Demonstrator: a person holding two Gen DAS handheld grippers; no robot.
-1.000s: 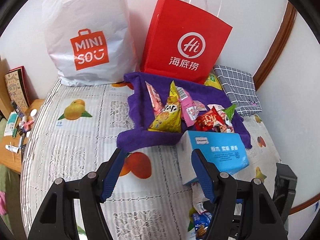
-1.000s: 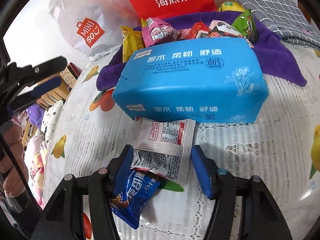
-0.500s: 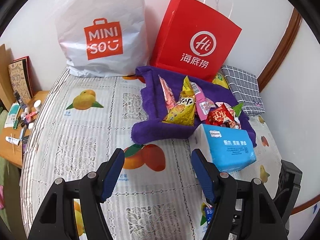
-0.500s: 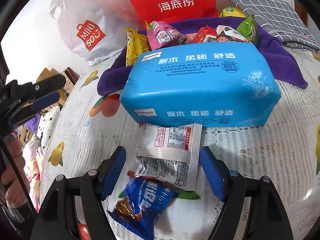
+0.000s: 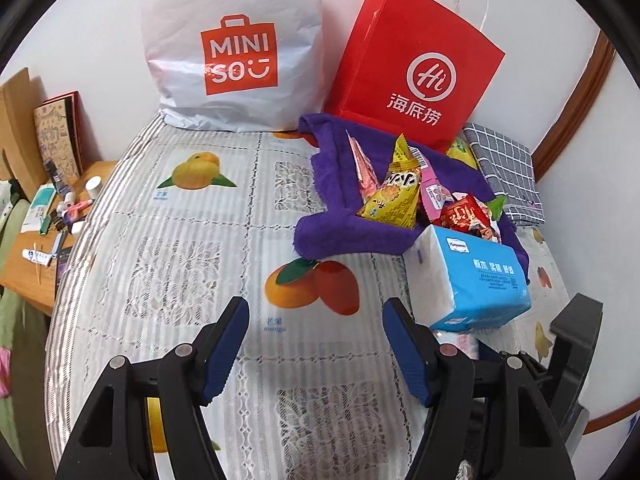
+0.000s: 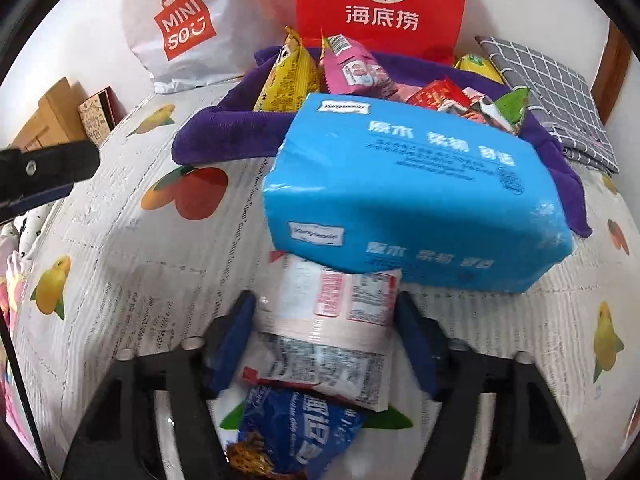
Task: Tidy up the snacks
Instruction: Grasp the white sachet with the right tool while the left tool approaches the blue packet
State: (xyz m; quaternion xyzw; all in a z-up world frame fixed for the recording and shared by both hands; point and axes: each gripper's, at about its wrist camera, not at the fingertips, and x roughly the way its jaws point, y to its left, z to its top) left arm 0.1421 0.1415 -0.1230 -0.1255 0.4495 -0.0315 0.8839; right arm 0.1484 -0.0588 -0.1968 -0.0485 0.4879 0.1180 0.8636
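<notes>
Several snack packets [image 5: 394, 194] lie on a purple towel [image 5: 344, 232] at the back right. A blue tissue pack [image 6: 408, 196] lies in front of the towel, with its near edge on a white snack sachet [image 6: 340, 320]. A blue snack bag [image 6: 296, 436] lies nearest me. My right gripper [image 6: 324, 336] is open, with its fingers on either side of the white sachet. My left gripper [image 5: 316, 344] is open and empty over the tablecloth [image 5: 176, 264], left of the tissue pack [image 5: 472, 276].
A white Miniso bag [image 5: 236, 48] and a red paper bag [image 5: 416, 72] stand against the back wall. A folded grey checked cloth [image 5: 504, 172] lies at the far right. A wooden side table [image 5: 44, 236] with small bottles stands at the left edge.
My left gripper has pulled back and to the left, away from the tissue pack. My right gripper has moved forward, so its fingers now flank the white sachet.
</notes>
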